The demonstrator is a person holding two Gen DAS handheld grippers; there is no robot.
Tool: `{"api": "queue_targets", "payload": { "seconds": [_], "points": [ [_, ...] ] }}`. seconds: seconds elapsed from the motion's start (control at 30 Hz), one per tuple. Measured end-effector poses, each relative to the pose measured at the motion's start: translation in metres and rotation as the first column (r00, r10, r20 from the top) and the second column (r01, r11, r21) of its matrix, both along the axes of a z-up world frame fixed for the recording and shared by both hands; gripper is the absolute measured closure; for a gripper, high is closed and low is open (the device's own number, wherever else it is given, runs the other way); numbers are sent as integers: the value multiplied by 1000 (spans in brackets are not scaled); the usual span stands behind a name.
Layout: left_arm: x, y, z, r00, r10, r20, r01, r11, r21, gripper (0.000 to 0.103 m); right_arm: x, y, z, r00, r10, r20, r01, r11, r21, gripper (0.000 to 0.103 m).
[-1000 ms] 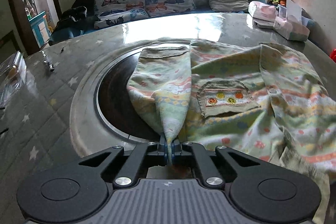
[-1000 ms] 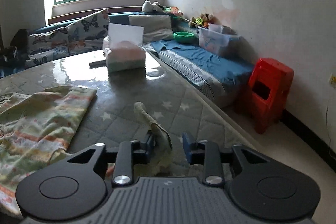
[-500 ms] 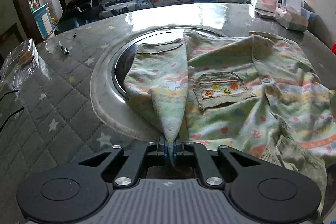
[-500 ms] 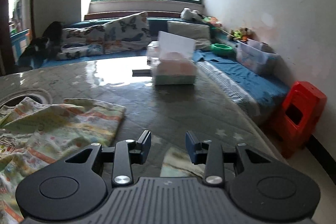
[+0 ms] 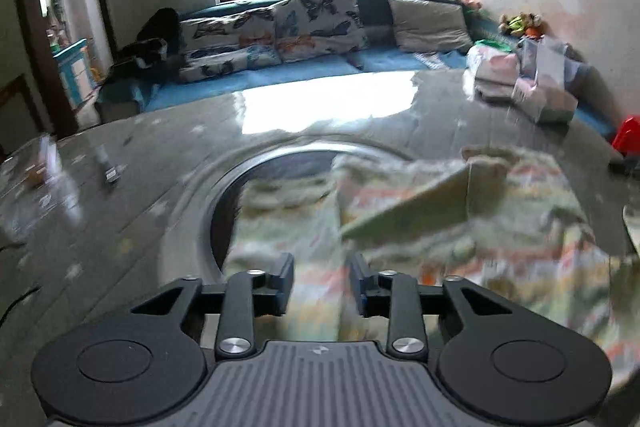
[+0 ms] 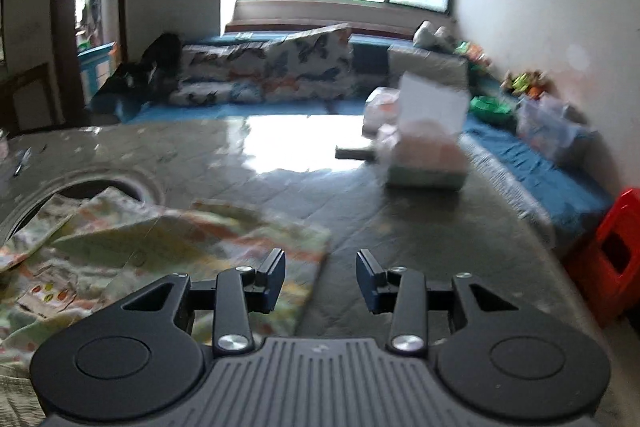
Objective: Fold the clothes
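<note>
Living room, daylight from a wide window at top centre of both views; blue sofa beneath it with butterfly-print cushions point(image 5: 316, 23) and a grey pillow point(image 5: 430, 25). Foreground surface: large round table point(image 5: 132, 195) with a grey quilted star-pattern cover under a glossy sheet, and a dark circular inset point(image 5: 276, 167) left of centre in the left wrist view. Item one: patterned shirt point(image 5: 420, 227), pale green with orange and pink bands, lying crumpled on the table at centre and right of the left wrist view, partly overlapping the circular inset; the same garment point(image 6: 160, 251) fills the lower left of the right wrist view, a small pocket with coloured dots visible near the left edge. Both views are motion-blurred. Item two: left gripper point(image 5: 320, 283), bottom centre, jaws parted and holding nothing, shirt fabric lying below the gap. Item three: right gripper point(image 6: 320, 279), bottom centre, jaws spread wide and empty, positioned over the shirt's right edge where cloth meets bare table. Sundries: tissue box point(image 6: 428, 163) on the table at right of centre; red plastic stool point(image 6: 612, 251) on the floor at far right; clear plastic bag point(image 5: 48, 179) at the table's left edge.
</note>
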State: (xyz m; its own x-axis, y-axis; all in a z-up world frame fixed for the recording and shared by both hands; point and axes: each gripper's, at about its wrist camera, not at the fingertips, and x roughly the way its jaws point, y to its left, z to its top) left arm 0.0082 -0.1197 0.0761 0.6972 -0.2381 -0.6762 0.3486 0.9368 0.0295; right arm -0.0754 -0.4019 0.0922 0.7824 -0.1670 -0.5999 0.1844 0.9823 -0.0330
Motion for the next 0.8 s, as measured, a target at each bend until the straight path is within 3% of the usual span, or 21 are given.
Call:
{"api": "queue_targets", "payload": {
  "seconds": [0.07, 0.4, 0.53, 0.63, 0.7, 0.77, 0.8],
  "points": [
    [23, -13, -5, 1000, -20, -2, 20, 1000, -8, 84, 11, 1, -9, 1000, 12, -29, -11, 1000, 21, 64],
    [99, -48, -30, 998, -56, -40, 54, 998, -31, 81, 35, -6, -29, 997, 15, -75, -9, 997, 74, 64],
    [117, -55, -41, 997, -52, -54, 52, 999, -11, 71, 43, -9, -34, 996, 14, -88, -6, 996, 89, 64],
    [122, -57, -47, 996, -62, -63, 62, 998, -4, 71, 50, -11, -39, 995, 13, -98, -4, 995, 99, 64],
    [125, -58, -51, 995, -73, -68, 74, 997, 0, 73, 53, -11, -41, 994, 13, -106, -3, 995, 98, 64],
    [126, -60, -54, 994, -91, -67, 91, 996, 4, 89, 54, -11, -42, 994, 12, -112, -1, 996, 94, 64],
    [126, -61, -56, 993, -99, -64, 99, 995, 8, 92, 56, -11, -43, 993, 12, -115, -2, 996, 92, 64]
  ]
}}
